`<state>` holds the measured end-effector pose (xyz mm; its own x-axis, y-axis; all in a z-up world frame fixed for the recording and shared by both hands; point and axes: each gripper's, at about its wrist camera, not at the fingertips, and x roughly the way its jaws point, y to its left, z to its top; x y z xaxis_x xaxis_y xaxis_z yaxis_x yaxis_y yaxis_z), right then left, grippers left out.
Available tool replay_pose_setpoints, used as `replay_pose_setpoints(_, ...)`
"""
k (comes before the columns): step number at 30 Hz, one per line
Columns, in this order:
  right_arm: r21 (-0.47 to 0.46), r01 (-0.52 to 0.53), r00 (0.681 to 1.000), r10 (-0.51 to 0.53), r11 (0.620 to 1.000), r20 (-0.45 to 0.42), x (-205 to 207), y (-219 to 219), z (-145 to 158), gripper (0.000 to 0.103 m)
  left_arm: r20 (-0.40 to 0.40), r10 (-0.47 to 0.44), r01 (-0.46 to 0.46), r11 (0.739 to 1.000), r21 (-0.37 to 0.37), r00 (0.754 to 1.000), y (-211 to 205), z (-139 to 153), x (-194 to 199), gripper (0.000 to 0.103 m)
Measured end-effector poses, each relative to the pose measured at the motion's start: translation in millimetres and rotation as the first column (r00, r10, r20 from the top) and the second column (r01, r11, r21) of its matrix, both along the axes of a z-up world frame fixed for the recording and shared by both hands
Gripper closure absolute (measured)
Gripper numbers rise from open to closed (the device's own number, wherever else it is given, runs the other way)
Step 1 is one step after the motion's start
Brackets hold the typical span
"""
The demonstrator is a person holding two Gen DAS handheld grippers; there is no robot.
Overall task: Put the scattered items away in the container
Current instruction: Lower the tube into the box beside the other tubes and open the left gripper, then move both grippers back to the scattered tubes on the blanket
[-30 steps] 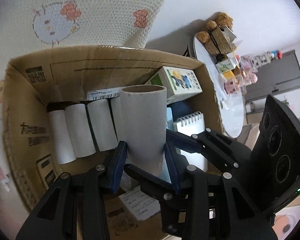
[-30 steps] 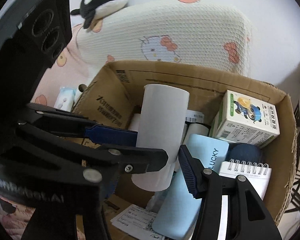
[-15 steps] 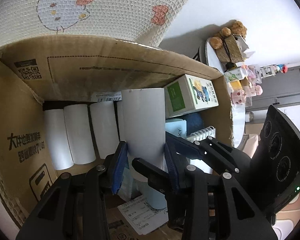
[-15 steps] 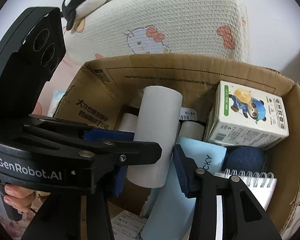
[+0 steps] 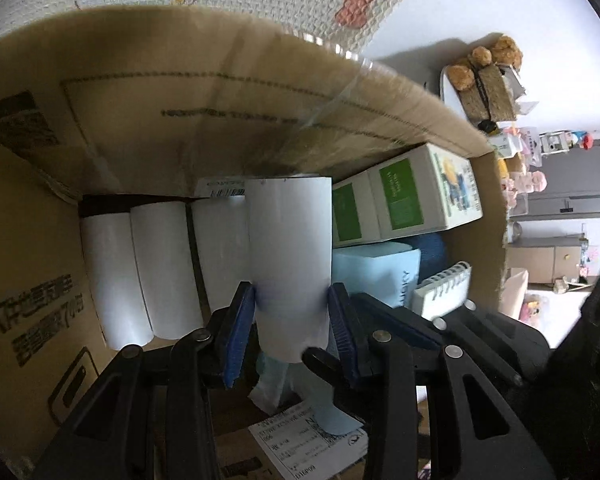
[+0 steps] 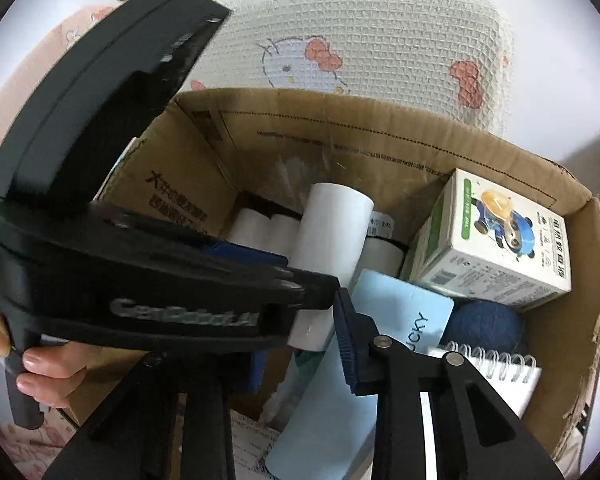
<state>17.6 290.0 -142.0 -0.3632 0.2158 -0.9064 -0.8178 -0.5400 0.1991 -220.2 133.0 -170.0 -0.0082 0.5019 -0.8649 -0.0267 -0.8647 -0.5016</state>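
Placing step under way — left gripper (image 5: 290,322) pinches white paper roll (image 5: 288,256) low on its body, roll upright inside cardboard box (image 5: 148,120), beside row of rolls (image 5: 156,272) along back wall. Next: lower, seat roll, release. Right gripper (image 6: 300,340) empty, jaws just closed to shut, angled steeply down over box, left likewise.

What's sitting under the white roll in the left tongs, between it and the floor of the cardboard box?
The white roll, clamped in the left tongs, hangs inside the cardboard box. Below its lower end lie a light blue pack and crumpled wrapping, so the bare floor is not clear there. The row of white rolls lies beside it.
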Motion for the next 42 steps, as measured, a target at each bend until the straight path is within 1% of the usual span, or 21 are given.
replay_pose_setpoints(6,-0.018,0.047,0.998,-0.046,0.999,0.046,1.9,-6.5,2.3,0.077,0.01,0.008,-0.008,1.0,-0.001,1.0,5.8,-10.0,0.6,0.062)
replay_pose_setpoints(11,0.004,0.058,0.993,-0.058,0.998,0.106,1.7,-11.2,8.3,0.076,0.009,0.011,-0.011,1.0,0.002,1.0,6.6,-9.8,0.4,0.061)
replay_pose_setpoints(12,0.006,0.056,0.993,-0.056,0.998,0.106,2.0,-12.0,9.6,0.076,0.011,0.01,-0.01,1.0,0.001,1.0,6.8,-10.1,0.1,0.061)
replay_pose_setpoints(14,0.013,0.05,0.993,-0.051,0.999,0.108,2.8,-13.8,13.0,0.076,0.006,0.005,-0.005,1.0,-0.024,1.0,8.6,-10.5,0.0,0.061)
replay_pose_setpoints(15,0.011,0.05,0.993,-0.051,0.999,0.11,3.4,-14.6,14.1,0.076,0.002,0.005,-0.005,0.999,-0.047,1.0,8.7,-11.0,0.6,0.063)
replay_pose_setpoints(16,0.011,0.052,0.992,-0.053,0.999,0.112,3.9,-15.3,14.8,0.076,-0.007,0.005,-0.006,0.998,-0.066,1.0,7.3,-10.2,0.9,0.07)
replay_pose_setpoints(17,0.014,0.05,0.992,-0.051,0.999,0.117,4.1,-16.2,15.4,0.076,-0.027,0.013,-0.015,0.997,-0.072,1.0,6.6,-8.9,0.1,0.072)
replay_pose_setpoints(19,0.028,0.044,0.99,-0.047,0.999,0.136,4.5,-17.5,17.0,0.076,-0.033,0.021,-0.022,0.998,-0.053,0.999,4.4,-8.5,-2.4,0.072)
replay_pose_setpoints(20,0.031,0.044,0.989,-0.048,0.999,0.139,4.8,-17.4,17.2,0.076,-0.032,0.035,-0.036,0.999,-0.028,0.999,2.9,-8.3,-4.2,0.072)
replay_pose_setpoints(22,0.028,0.052,0.989,-0.056,0.998,0.135,6.7,-16.7,18.1,0.076,-0.04,0.043,-0.043,0.999,-0.002,0.998,0.6,-7.2,-5.7,0.072)
replay_pose_setpoints(24,0.031,0.059,0.989,-0.062,0.998,0.132,8.6,-16.7,19.8,0.076,-0.072,0.041,-0.042,0.999,-0.019,0.997,0.7,-1.0,-5.5,0.071)
replay_pose_setpoints(26,0.037,0.06,0.989,-0.064,0.998,0.132,10.1,-18.5,22.4,0.076,-0.102,0.024,-0.028,0.999,-0.035,0.995,2.3,7.1,-4.0,0.065)
replay_pose_setpoints(27,0.038,0.061,0.989,-0.065,0.997,0.131,8.3,-17.7,24.5,0.076,-0.112,0.017,-0.022,0.999,-0.038,0.994,3.0,10.3,-2.8,0.055)
replay_pose_setpoints(28,0.038,0.062,0.989,-0.067,0.997,0.13,5.7,-19.7,26.0,0.076,-0.128,0.01,-0.016,0.999,-0.041,0.992,1.5,15.0,-1.1,0.051)
replay_pose_setpoints(29,0.039,0.062,0.989,-0.067,0.997,0.13,7.9,-23.9,27.2,0.076,-0.157,0.008,-0.014,0.999,-0.041,0.988,0.9,21.8,1.6,0.048)
replay_pose_setpoints(31,0.045,0.061,0.989,-0.066,0.997,0.132,7.2,-25.7,29.7,0.076,-0.212,-0.003,-0.007,0.999,-0.044,0.977,0.9,33.9,5.4,0.048)
replay_pose_setpoints(34,0.057,0.056,0.989,-0.063,0.997,0.133,3.1,-28.6,35.0,0.077,-0.287,-0.016,-0.011,0.996,-0.092,0.958,-2.3,53.8,13.4,0.048)
replay_pose_setpoints(36,0.067,0.048,0.989,-0.057,0.997,0.138,-1.6,-27.4,37.5,0.077,-0.342,-0.036,-0.008,0.992,-0.124,0.939,-5.8,67.5,19.2,0.048)
replay_pose_setpoints(39,0.088,0.037,0.989,-0.049,0.995,0.137,-6.6,-34.6,45.7,0.077,-0.434,-0.059,-0.034,0.978,-0.204,0.899,-17.1,88.9,32.8,0.048)
replay_pose_setpoints(41,0.104,0.036,0.991,-0.049,0.994,0.122,-9.4,-37.1,51.2,0.077,-0.479,-0.056,-0.048,0.978,-0.201,0.876,-26.8,99.8,42.5,0.049)
replay_pose_setpoints(42,0.106,0.039,0.992,-0.051,0.994,0.112,-10.9,-39.1,53.2,0.077,-0.491,-0.047,-0.051,0.981,-0.185,0.87,-32.5,104.4,46.4,0.054)
